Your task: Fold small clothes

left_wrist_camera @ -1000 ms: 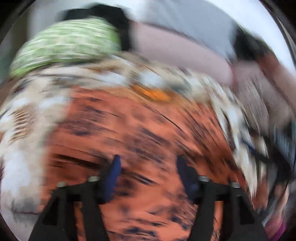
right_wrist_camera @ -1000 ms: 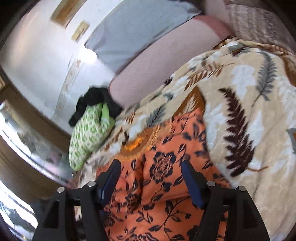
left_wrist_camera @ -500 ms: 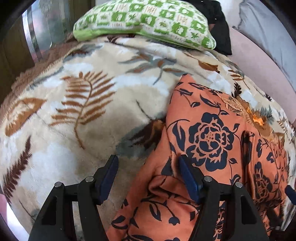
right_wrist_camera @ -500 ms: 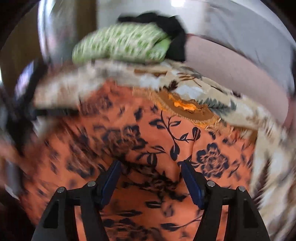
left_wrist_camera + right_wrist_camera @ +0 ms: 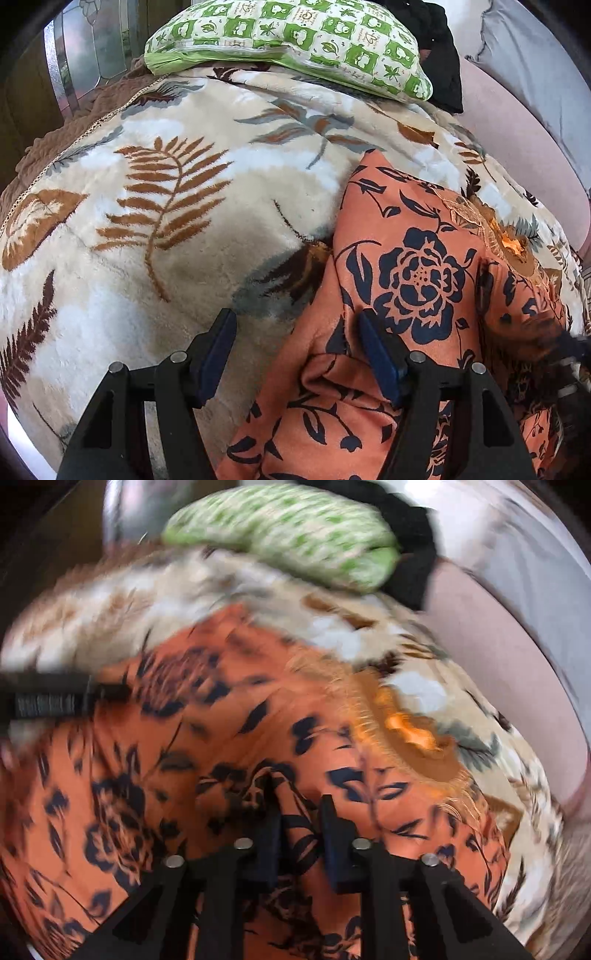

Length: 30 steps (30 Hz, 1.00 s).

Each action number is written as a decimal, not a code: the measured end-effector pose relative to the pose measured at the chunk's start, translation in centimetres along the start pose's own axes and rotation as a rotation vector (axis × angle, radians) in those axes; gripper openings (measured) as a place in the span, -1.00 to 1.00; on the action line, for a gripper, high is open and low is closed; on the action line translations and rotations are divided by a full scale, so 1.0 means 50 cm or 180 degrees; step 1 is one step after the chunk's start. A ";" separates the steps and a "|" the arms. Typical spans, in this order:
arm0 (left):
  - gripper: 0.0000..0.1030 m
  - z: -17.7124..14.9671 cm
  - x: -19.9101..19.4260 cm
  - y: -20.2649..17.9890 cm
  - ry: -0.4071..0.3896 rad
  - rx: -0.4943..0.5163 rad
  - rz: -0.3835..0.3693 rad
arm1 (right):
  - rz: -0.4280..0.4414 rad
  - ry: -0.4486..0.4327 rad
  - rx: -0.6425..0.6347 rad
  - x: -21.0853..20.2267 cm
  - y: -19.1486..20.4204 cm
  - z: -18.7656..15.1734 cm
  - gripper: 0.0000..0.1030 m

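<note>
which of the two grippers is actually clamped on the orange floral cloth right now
The right gripper: its jaws have just closed and pinch a ridge of the orange floral garment. The left gripper stands open, straddling the garment's edge on the leaf-print blanket.

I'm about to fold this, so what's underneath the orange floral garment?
The orange floral garment lies on a cream leaf-print blanket, which shows around it. Anything between the garment and the blanket is covered by the cloth.
</note>
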<state>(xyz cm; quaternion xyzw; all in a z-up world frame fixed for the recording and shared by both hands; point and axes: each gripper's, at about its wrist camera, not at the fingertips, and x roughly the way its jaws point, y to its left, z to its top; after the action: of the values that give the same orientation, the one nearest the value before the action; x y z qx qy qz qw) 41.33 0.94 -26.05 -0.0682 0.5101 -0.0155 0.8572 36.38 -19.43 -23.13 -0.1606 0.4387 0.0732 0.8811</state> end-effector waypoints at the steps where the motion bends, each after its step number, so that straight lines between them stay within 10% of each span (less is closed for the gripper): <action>1: 0.36 0.000 -0.001 0.000 -0.0001 -0.0008 0.0006 | 0.0064 -0.0092 0.0164 -0.019 -0.022 -0.001 -0.73; 7: 0.36 -0.004 -0.004 0.001 -0.0015 -0.0046 0.0026 | 0.0202 -0.0548 0.1936 -0.151 -0.291 -0.123 -0.71; 14: 0.36 -0.012 -0.012 -0.013 -0.0090 0.0018 0.0179 | 0.0156 -0.0285 0.3784 -0.201 -0.480 -0.431 -0.65; 24: 0.39 -0.011 -0.006 -0.007 -0.0032 -0.0093 0.0148 | 0.0844 -0.0255 0.2289 -0.113 -0.251 -0.111 -0.61; 26: 0.39 -0.011 -0.005 -0.010 -0.0024 -0.0070 0.0154 | 0.0842 -0.0289 0.2181 -0.088 -0.215 -0.062 -0.30; 28: 0.39 -0.010 -0.005 -0.011 -0.0012 -0.0046 0.0159 | 0.0754 -0.0200 0.2015 -0.050 -0.185 -0.015 0.47; 30: 0.39 -0.008 -0.004 -0.009 0.0010 -0.0048 0.0141 | 0.0603 -0.0141 0.1880 -0.012 -0.164 0.017 0.47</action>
<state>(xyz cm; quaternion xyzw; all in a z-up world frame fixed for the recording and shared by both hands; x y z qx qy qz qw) 40.91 0.48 -25.99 -0.0633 0.5130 0.0072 0.8560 38.85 -26.84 -20.36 0.1456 0.4348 0.0278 0.8883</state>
